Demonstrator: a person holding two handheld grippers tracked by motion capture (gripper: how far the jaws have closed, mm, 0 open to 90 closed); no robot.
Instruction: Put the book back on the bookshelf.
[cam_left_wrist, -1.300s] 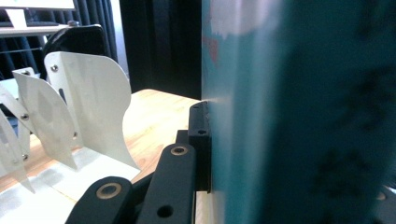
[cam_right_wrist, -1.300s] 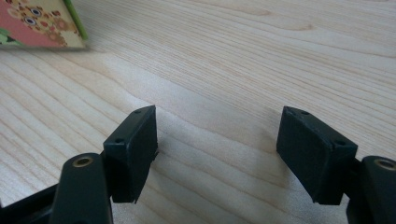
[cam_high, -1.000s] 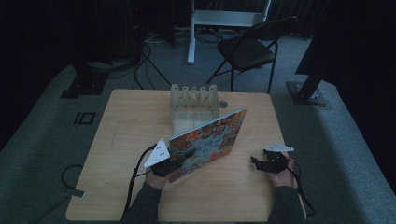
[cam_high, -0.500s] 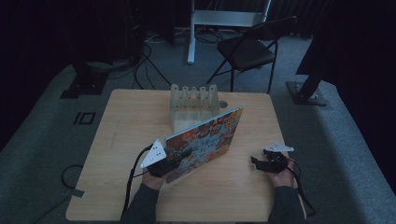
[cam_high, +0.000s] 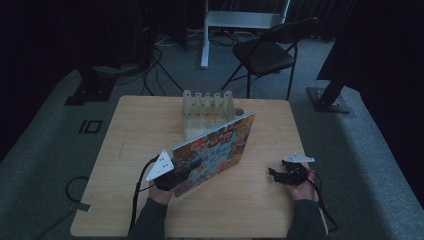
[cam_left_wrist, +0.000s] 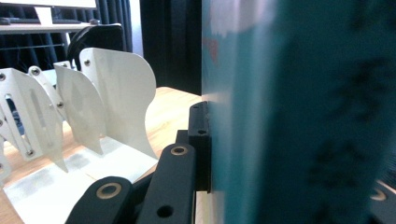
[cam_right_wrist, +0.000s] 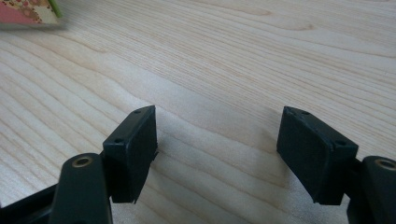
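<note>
Left gripper (cam_high: 176, 176): black jaws clamped on the lower edge of one book (cam_high: 215, 150), flat and thin, glossy cover with busy colourful print. In the left gripper view one pad presses flat on the teal cover (cam_left_wrist: 299, 116). Book is held tilted up off the table, its far corner near the rack. Right gripper (cam_high: 281, 174): jaws spread wide, nothing between them, square matte black pads hovering just over bare wood in the right gripper view (cam_right_wrist: 217, 140). One rack (cam_high: 207, 107): whitish, translucent plastic, curved fin-shaped dividers bolted on, about five in a row, on a pale base. One table (cam_high: 130, 135): light wood, visible grain. One black folding chair (cam_high: 267, 52) behind it.
</note>
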